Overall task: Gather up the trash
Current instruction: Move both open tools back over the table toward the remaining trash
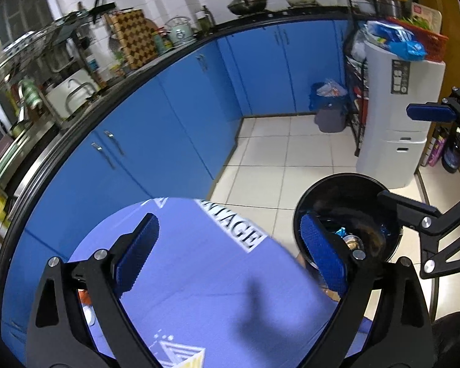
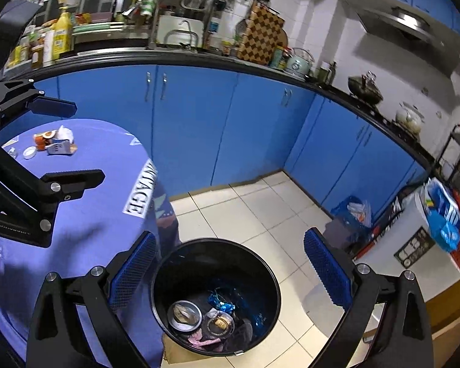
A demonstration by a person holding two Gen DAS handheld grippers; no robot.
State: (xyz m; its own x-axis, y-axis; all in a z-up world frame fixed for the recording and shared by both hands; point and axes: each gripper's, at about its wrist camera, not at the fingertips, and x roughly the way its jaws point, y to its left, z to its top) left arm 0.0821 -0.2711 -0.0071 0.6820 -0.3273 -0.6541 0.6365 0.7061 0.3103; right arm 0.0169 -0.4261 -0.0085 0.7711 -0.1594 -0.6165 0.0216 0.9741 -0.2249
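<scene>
Overhead, two empty grippers — right gripper (image 2: 230, 270), left gripper (image 1: 230, 245) — one bin (image 2: 168, 263).

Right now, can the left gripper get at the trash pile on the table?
Probably yes. The left gripper is open and holds nothing, it hovers over the table, and nothing stands between it and the trash pile.
</scene>
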